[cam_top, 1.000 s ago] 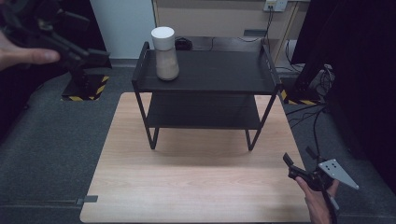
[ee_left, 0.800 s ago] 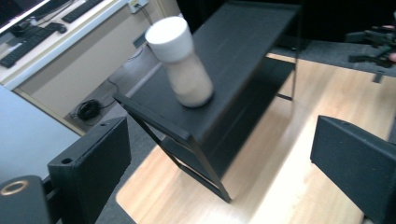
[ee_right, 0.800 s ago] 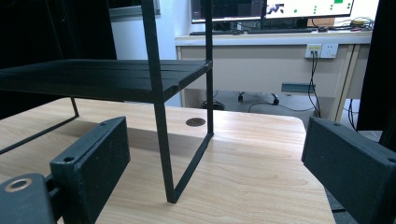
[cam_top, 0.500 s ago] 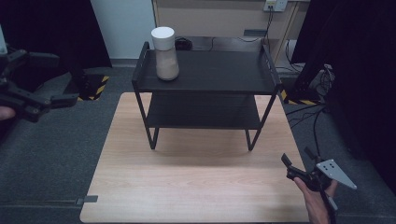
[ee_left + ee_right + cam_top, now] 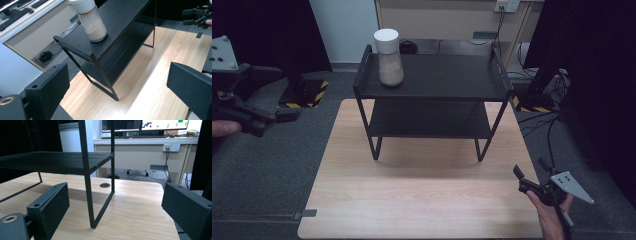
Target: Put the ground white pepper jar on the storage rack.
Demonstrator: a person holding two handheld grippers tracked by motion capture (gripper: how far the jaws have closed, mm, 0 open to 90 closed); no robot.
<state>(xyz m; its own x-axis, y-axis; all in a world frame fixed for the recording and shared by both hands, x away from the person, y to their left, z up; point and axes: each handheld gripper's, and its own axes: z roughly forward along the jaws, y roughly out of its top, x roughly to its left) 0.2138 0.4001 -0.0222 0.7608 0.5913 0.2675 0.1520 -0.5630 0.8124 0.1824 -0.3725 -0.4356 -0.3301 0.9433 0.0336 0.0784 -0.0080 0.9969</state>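
Approach step, judged: nothing is gripped yet. Jar [image 5: 389,57] of pale powder, white lid, stands upright on the top shelf of the black rack [image 5: 447,80], at its left end. Left gripper [image 5: 272,116] is held off the table's left edge, jaws spread wide and empty, aimed at the jar. Right gripper [image 5: 528,182] is parked at the near right corner, jaws likewise apart, empty. Next move likely needs the left jaws brought around the jar body. Light wood table [image 5: 422,200], grey carpet, desk with monitors behind.
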